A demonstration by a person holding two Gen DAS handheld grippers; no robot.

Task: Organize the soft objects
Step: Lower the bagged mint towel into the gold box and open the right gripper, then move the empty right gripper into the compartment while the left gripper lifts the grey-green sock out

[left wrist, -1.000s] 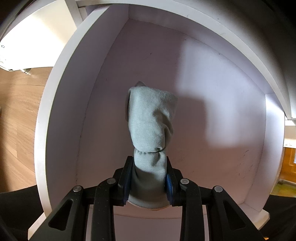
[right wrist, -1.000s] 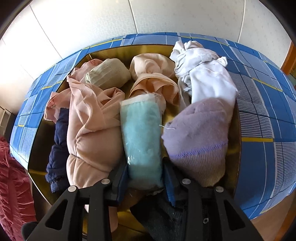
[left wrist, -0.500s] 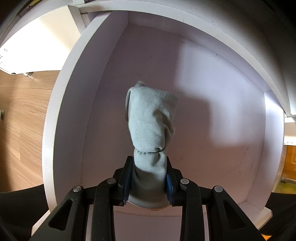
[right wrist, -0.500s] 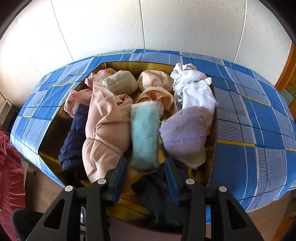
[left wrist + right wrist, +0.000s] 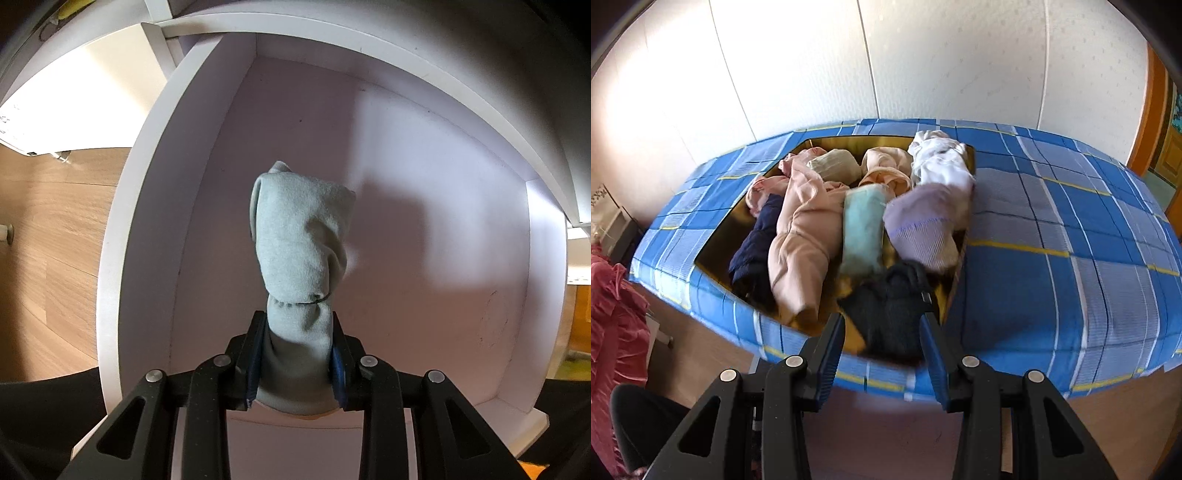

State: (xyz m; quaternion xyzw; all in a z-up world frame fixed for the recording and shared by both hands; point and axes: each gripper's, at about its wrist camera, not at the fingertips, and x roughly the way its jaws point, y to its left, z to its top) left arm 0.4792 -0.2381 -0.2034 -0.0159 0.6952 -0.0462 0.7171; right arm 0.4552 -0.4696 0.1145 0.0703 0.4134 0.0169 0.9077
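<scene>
grey sock [image 5: 301, 258] | left claw [image 5: 295, 363] clamps | white drawer [image 5: 122, 236] walls apart

The rolled grey-green sock [image 5: 301, 254] is a fine matt knit, soft and slightly fuzzy. The white drawer [image 5: 443, 177] around it is smooth painted board with a dull sheen and faint scuffs. The floor [image 5: 48, 236] beside it looks like wood-grain laminate. The left gripper [image 5: 295, 365] is matt black plastic with blue pads and shiny metal rivets. The tray [image 5: 716, 243] has a glossy golden finish. The checked blue bedcover [image 5: 1052, 236] is woven cloth. The turquoise roll [image 5: 862, 229] sits in clear glossy plastic wrap.
</scene>
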